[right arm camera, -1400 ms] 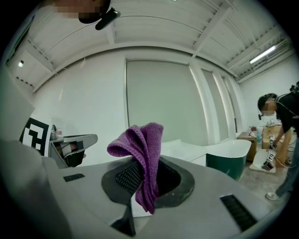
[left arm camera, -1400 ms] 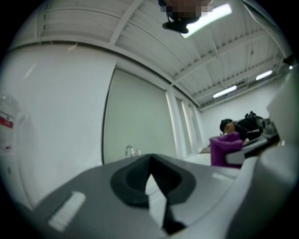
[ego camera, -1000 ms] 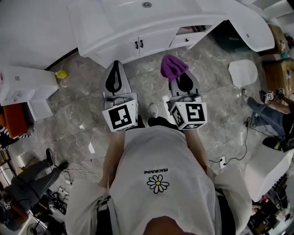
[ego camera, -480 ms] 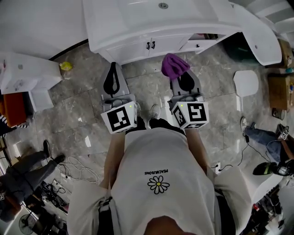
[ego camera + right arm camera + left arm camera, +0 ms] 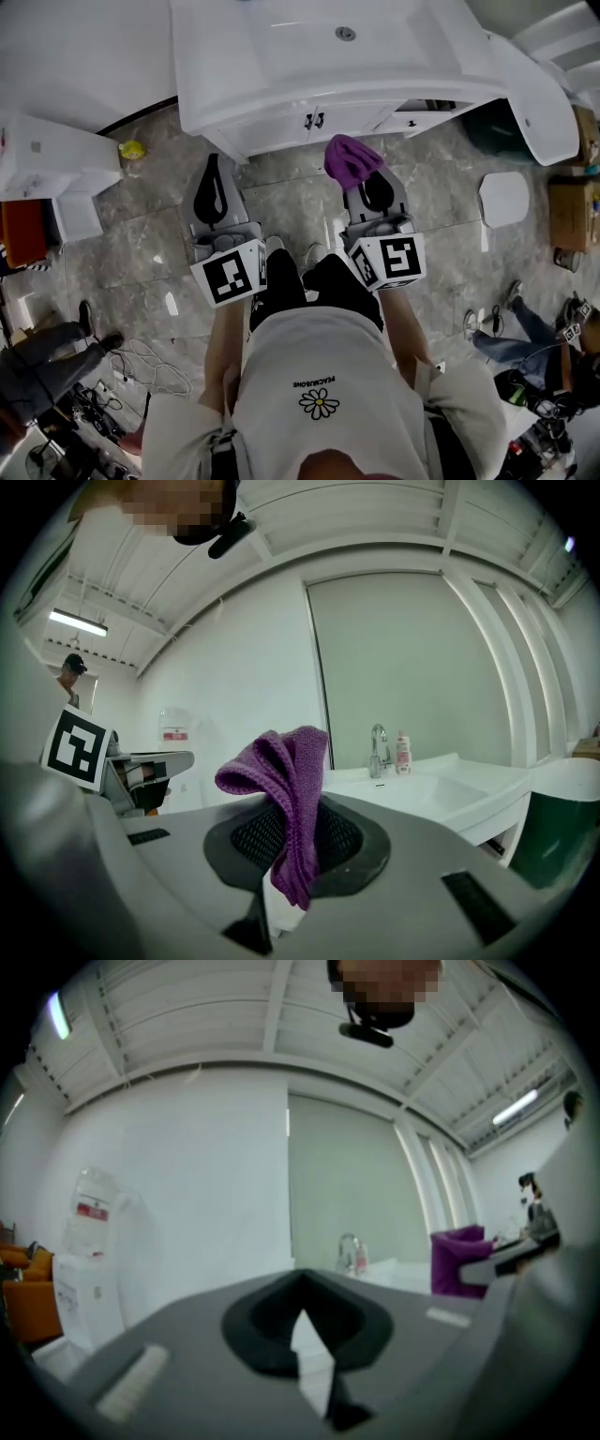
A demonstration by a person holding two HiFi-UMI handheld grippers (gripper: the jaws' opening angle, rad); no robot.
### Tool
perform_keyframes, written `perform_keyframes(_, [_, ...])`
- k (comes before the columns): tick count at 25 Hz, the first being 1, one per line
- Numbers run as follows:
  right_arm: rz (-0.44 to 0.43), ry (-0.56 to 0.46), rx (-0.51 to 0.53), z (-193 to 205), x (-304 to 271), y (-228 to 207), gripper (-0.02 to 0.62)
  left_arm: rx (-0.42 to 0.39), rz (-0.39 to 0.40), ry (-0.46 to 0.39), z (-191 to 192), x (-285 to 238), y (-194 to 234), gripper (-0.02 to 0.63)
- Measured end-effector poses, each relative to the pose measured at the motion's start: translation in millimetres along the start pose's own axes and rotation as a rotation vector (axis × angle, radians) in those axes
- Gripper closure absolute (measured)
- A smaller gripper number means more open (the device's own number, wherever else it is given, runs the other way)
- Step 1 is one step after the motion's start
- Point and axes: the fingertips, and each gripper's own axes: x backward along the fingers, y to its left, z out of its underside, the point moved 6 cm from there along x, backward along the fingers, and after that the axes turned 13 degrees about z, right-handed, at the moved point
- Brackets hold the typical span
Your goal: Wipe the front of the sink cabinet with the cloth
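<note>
Head view: right gripper [image 5: 364,176] pinches the purple cloth [image 5: 349,156] near the sink cabinet [image 5: 281,127], left gripper [image 5: 214,164] closed, empty; shirt [image 5: 319,347] reads "PEACMUSONE".

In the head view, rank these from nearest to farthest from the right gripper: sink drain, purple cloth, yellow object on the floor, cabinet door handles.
1. Purple cloth, clamped in the right gripper.
2. Cabinet door handles, just ahead, slightly left.
3. Sink drain, farther ahead in the basin.
4. Yellow object, far left on the floor.
</note>
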Motion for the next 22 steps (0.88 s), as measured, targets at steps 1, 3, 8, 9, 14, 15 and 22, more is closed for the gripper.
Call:
perform_keyframes(1, [-0.011,-0.011,0.000,17,-12,-1,0.540,-0.009,-0.010,-0.006,18,-5,5,0.603])
perform_keyframes(3, [-0.024,-0.028,-0.004,60,-38,-5,0.540,-0.034,-0.024,-0.012,64,-14,17,0.603])
perform_keyframes(8, [-0.039,-0.076,0.014,191,-109,-11,0.540,-0.055,-0.040,-0.008,217,-41,37,0.603])
perform_keyframes(9, [-0.048,-0.087,0.015,219,-119,-11,0.540,-0.051,-0.049,-0.009,249,-44,40,0.603])
perform_keyframes(14, [-0.108,-0.166,-0.016,335,-162,-16,0.541,0.013,-0.078,-0.080,386,-63,57,0.603])
perform_keyframes(15, [-0.111,-0.180,-0.015,351,-165,-17,0.541,0.013,-0.074,-0.094,404,-63,58,0.603])
perform_keyframes(22, [-0.071,-0.140,-0.042,411,-163,-30,0.541,-0.020,-0.055,-0.075,457,-65,43,0.603])
